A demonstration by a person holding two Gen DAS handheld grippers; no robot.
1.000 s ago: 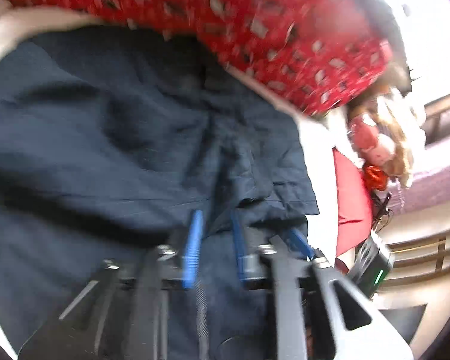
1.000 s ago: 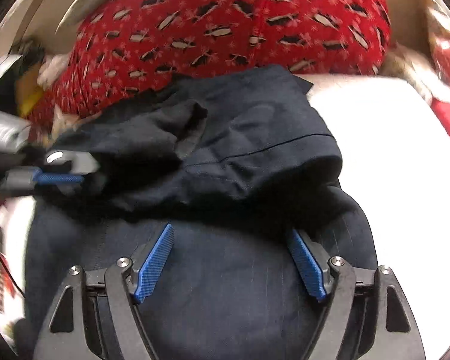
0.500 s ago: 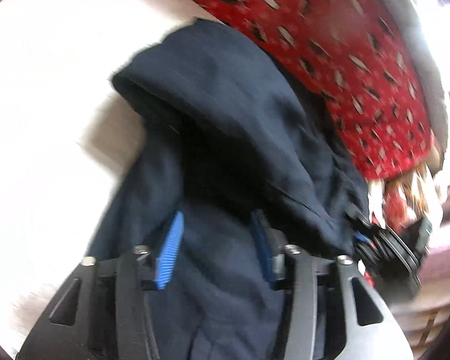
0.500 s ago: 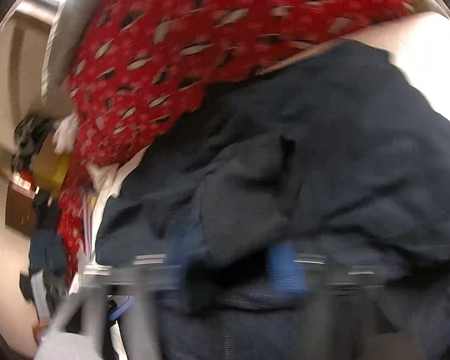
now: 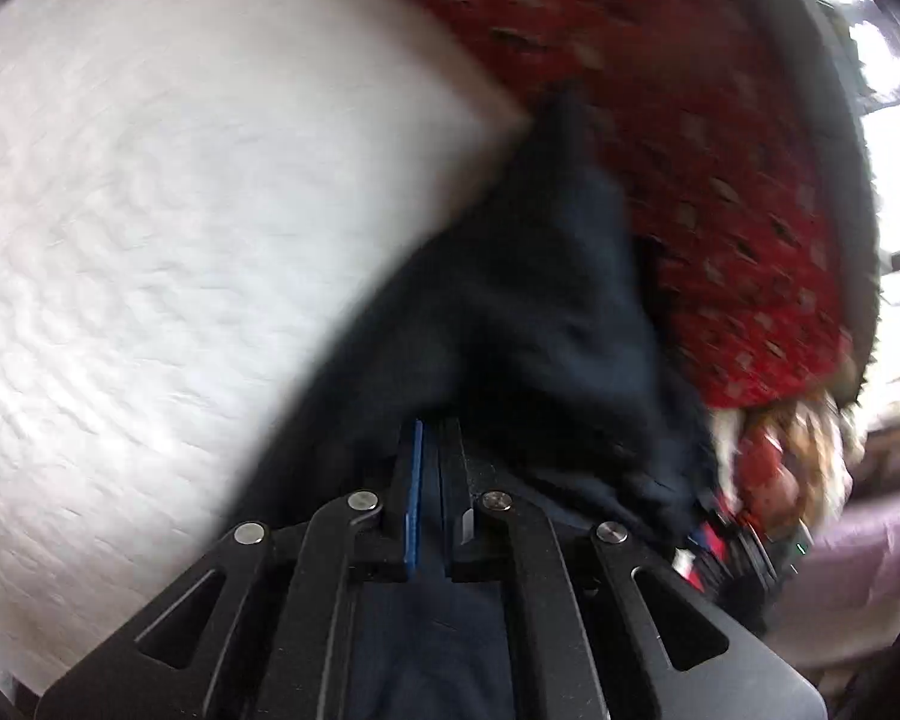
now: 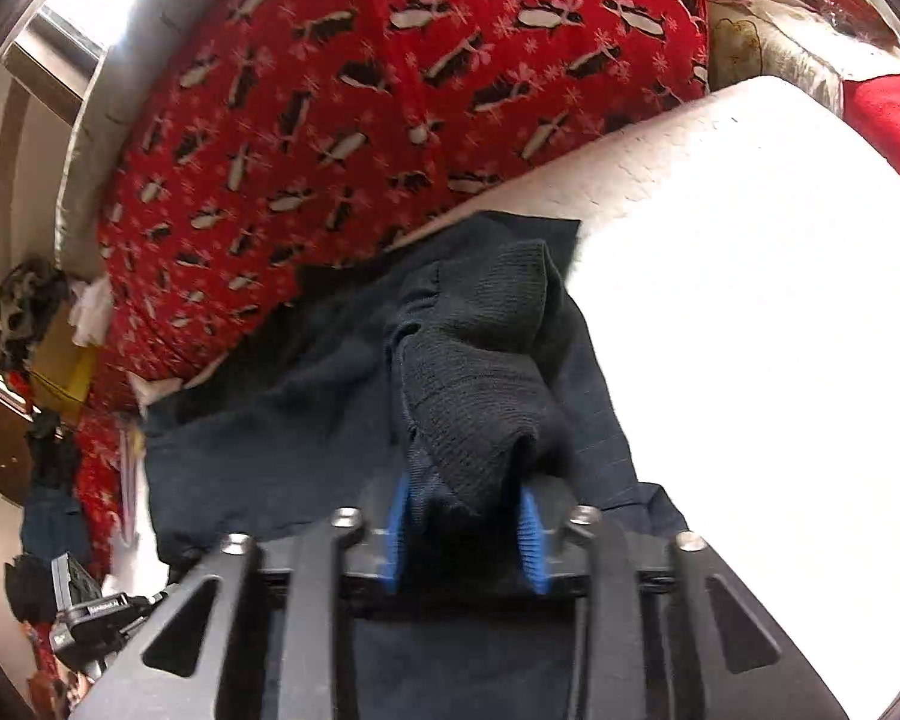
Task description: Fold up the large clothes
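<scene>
A dark navy garment (image 5: 528,324) lies bunched on a white textured bed surface (image 5: 168,228). My left gripper (image 5: 431,426) is shut on a fold of the garment, its blue pads nearly together. In the right wrist view the same garment (image 6: 306,414) spreads leftward, and my right gripper (image 6: 468,492) is shut on its thick ribbed band (image 6: 480,384), which bulges up between the blue pads. The left wrist view is motion-blurred.
A red blanket with a penguin print (image 6: 390,90) lies along the far side of the bed (image 6: 750,312); it also shows in the left wrist view (image 5: 720,192). Clutter, a tripod-like device (image 6: 84,606) and hanging clothes sit at the left. A red cushion (image 6: 888,114) is at the right.
Both grippers were open over the garment and have closed on it. Both views have swung, with more white bed now in sight.
</scene>
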